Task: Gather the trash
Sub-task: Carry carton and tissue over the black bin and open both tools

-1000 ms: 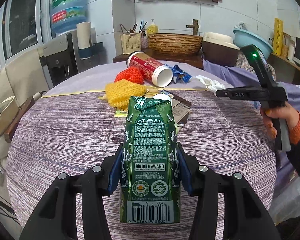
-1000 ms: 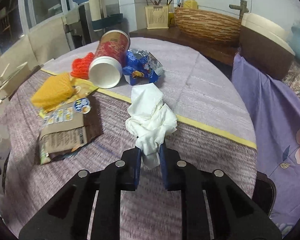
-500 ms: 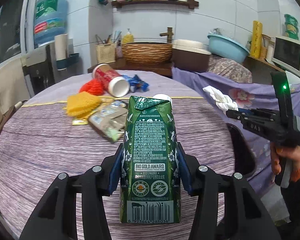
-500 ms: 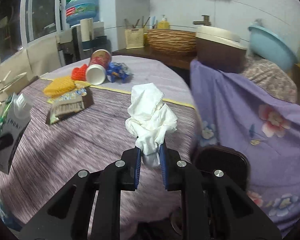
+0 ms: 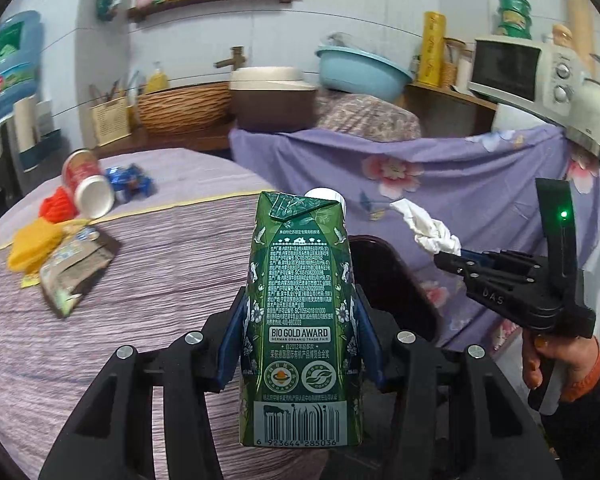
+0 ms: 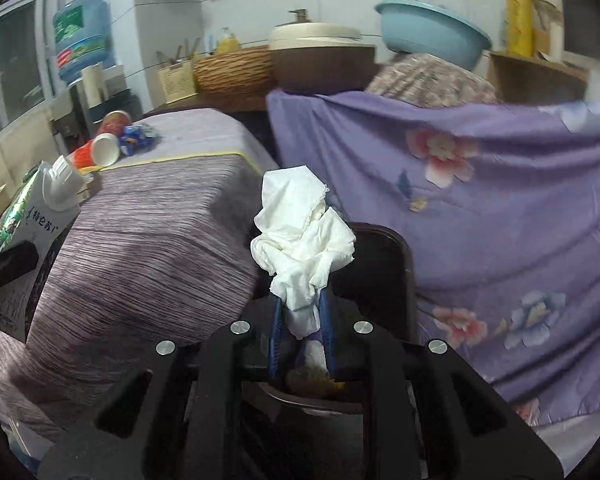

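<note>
My left gripper [image 5: 298, 320] is shut on a green drink carton [image 5: 300, 320] with a white cap, held upright over the table's right edge. The carton also shows in the right wrist view [image 6: 32, 216]. My right gripper [image 6: 302, 320] is shut on a crumpled white tissue [image 6: 300, 240], held above a dark brown trash bin [image 6: 384, 272] beside the table. In the left wrist view the right gripper [image 5: 452, 254] with the tissue [image 5: 424, 228] hangs to the right, over the bin [image 5: 396, 280].
On the purple-clothed round table [image 5: 160, 260] lie a red paper cup [image 5: 86, 184], a blue wrapper [image 5: 130, 178], orange and yellow foam nets [image 5: 40, 236] and a brown snack packet [image 5: 76, 268]. A purple floral cloth [image 6: 500, 200] covers furniture behind the bin.
Both grippers have swung right, away from the table's middle toward the bin at its edge, still holding the carton and the tissue. The bin has come into view below them.
</note>
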Motion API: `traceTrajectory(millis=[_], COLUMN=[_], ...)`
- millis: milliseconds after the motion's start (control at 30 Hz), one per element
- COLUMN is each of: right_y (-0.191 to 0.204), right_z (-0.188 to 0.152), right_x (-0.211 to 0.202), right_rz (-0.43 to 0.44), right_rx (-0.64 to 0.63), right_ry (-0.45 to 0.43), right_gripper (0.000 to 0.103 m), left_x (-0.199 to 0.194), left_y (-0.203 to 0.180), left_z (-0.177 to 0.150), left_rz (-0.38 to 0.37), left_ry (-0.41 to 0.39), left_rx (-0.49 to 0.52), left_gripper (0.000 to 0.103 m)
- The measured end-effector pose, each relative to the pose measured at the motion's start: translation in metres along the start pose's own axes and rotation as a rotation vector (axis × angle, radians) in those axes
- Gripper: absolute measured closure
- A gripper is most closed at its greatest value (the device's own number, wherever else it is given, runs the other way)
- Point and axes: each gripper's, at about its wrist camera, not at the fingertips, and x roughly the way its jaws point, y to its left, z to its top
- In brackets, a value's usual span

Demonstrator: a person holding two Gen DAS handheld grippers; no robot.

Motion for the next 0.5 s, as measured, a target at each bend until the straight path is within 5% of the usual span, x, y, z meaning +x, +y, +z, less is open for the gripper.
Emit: traceTrajectory(millis=[500], right_y=[-0.069], right_z=[-0.046], right_x=[0.084], right_rz=[-0.041], right_rx=[0.126], right_ry=[0.153], right_gripper=[0.084], left_x=[0.070], left_y=[-0.070], left_z=[0.000], left_rz=[-0.125], left_ry=[0.093], left_rx=[0.082], left_gripper=[0.054])
